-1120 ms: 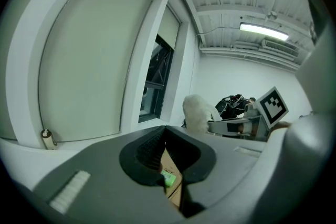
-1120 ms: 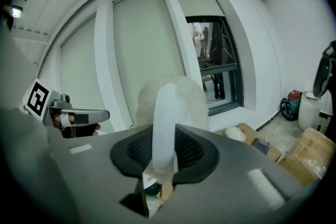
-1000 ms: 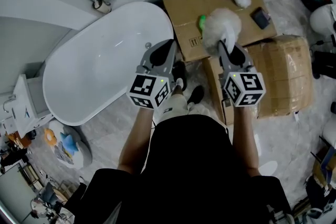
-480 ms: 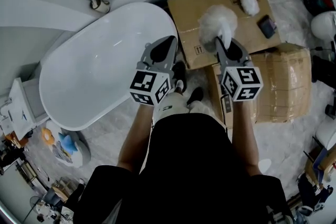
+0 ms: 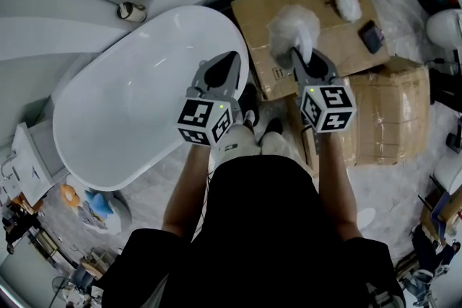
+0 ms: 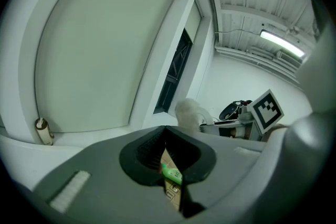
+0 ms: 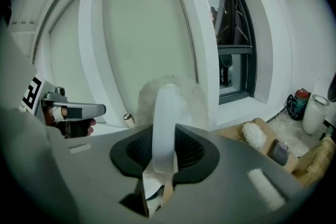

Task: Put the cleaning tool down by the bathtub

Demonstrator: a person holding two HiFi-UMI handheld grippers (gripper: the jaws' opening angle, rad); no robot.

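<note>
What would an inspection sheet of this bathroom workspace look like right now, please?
Surface: marbled floor, partly covered by flattened cardboard.
Job's things: fluffy white cleaning tool over the cardboard; white bathtub left of it in the head view.
Clutter: second white fluffy pad, small dark object, green bottle, wrapped box.
Tongs: right tongs shut on the cleaning tool's handle; left tongs shut, holding nothing.
Cables: none clearly seen.
Surroundings: window; colourful items beside the bathtub.
</note>
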